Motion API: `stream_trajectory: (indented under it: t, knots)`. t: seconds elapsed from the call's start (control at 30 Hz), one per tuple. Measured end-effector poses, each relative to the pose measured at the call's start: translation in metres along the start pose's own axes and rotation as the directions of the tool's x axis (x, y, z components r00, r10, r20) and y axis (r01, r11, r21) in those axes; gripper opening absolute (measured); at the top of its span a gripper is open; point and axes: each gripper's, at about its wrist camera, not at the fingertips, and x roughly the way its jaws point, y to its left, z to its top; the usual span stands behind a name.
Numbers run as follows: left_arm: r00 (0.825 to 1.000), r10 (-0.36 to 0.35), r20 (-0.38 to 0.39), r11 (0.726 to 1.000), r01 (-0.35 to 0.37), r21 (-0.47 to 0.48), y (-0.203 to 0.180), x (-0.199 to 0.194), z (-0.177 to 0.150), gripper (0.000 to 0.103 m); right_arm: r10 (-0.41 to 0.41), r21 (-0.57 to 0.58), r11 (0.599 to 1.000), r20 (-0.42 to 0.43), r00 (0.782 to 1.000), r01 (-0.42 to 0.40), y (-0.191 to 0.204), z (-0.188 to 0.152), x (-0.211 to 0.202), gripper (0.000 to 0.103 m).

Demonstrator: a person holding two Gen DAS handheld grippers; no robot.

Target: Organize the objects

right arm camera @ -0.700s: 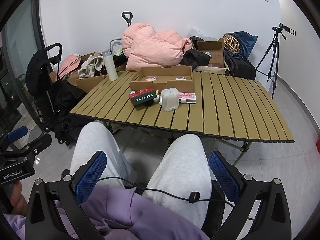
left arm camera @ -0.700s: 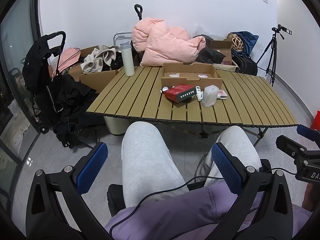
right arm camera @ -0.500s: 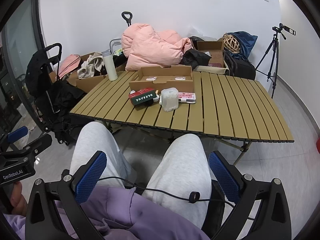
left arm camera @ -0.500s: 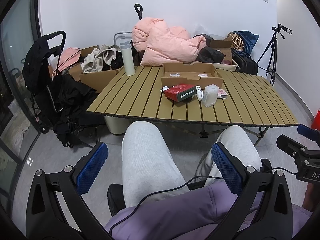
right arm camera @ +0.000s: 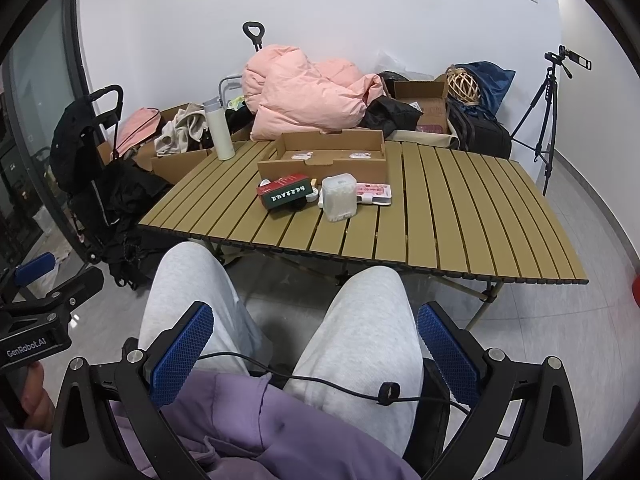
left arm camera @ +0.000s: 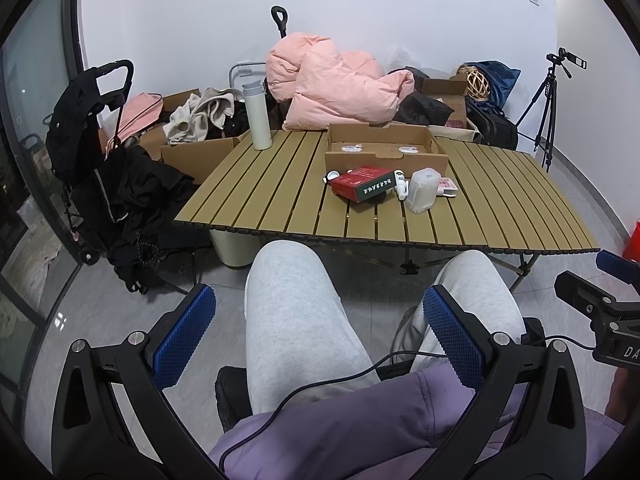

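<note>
A slatted wooden table [left arm camera: 280,200] [right arm camera: 460,216] stands ahead. On it lie an open cardboard tray [left arm camera: 384,148] [right arm camera: 324,160], a red and green box [left arm camera: 364,188] [right arm camera: 286,196], a translucent plastic jar [left arm camera: 422,192] [right arm camera: 339,198], a pink packet [right arm camera: 374,191] and small white items [left arm camera: 400,184]. My left gripper [left arm camera: 318,334] and right gripper [right arm camera: 314,344] are both open and empty, held low over my lap, well short of the table.
A white bottle [left arm camera: 257,118] stands at the table's far left corner. Behind are a pink duvet [left arm camera: 332,88], cardboard boxes with clothes [left arm camera: 192,136], bags and a tripod [left arm camera: 548,108]. A black stroller [left arm camera: 100,160] stands left. My grey-trousered legs [left arm camera: 296,320] fill the foreground.
</note>
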Motion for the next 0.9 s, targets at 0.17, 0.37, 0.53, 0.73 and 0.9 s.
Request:
stream_trajectory:
  t: [0.17,0.37,0.53,0.73,0.9]
  knots:
    - [1.0,-0.001,-0.004,1.0,0.001,-0.003,0.001,0.001,-0.001,0.103,-0.001,0.0,1.0,-0.003,1.0,0.001,0.0,-0.001,0.001,0.103]
    - [1.0,-0.005,-0.005,1.0,0.005,0.0,0.001,0.002,-0.002,0.103,-0.007,0.003,1.0,-0.004,1.0,0.007,0.0,0.0,0.001,0.103]
    - [0.999,-0.019,-0.026,1.0,0.019,-0.009,0.002,0.008,-0.002,0.103,-0.015,0.001,1.0,-0.009,1.0,0.015,0.0,-0.001,0.003,0.103]
    - [0.997,-0.02,-0.073,1.0,0.018,-0.024,0.006,0.03,0.002,0.103,-0.04,0.013,0.999,-0.028,0.999,0.04,-0.004,-0.001,0.018,0.103]
    - [0.995,-0.007,-0.102,1.0,0.005,-0.023,0.014,0.067,0.024,0.103,-0.08,-0.09,0.993,-0.04,0.996,0.076,-0.001,0.011,0.049,0.103]
